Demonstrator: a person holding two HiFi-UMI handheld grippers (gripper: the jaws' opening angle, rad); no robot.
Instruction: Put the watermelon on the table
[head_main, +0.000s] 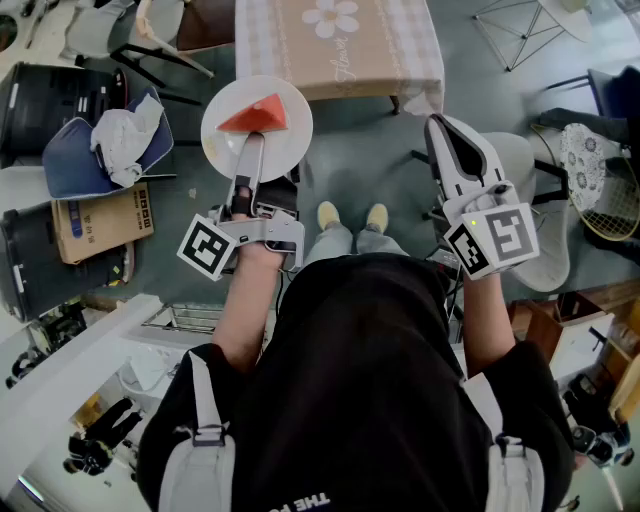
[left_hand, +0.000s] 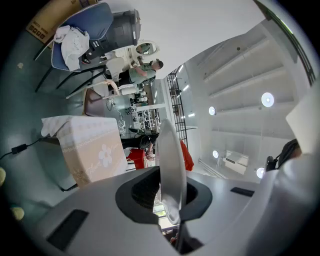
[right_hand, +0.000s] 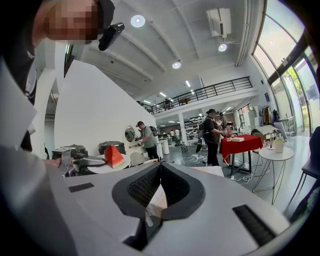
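A red watermelon wedge (head_main: 256, 116) lies on a round white plate (head_main: 225, 140). My left gripper (head_main: 253, 142) is shut on the plate's near rim and holds it level above the floor. In the left gripper view the plate (left_hand: 172, 165) stands edge-on between the jaws, with the watermelon (left_hand: 188, 157) red behind it. The table (head_main: 340, 50), under a beige flower-print cloth, stands just beyond the plate and shows again in the left gripper view (left_hand: 92, 150). My right gripper (head_main: 447, 130) hovers to the right, shut and empty. Its own view shows the gripper (right_hand: 160, 169) with tips touching, and the watermelon (right_hand: 114, 156) at left.
A chair with a blue cushion and crumpled cloth (head_main: 105, 150) and a cardboard box (head_main: 100, 225) stand at left. A white round stool (head_main: 530, 200) and a racket (head_main: 600, 190) are at right. My shoes (head_main: 350, 215) are on the floor below. People stand by a red-covered table (right_hand: 240, 145) far off.
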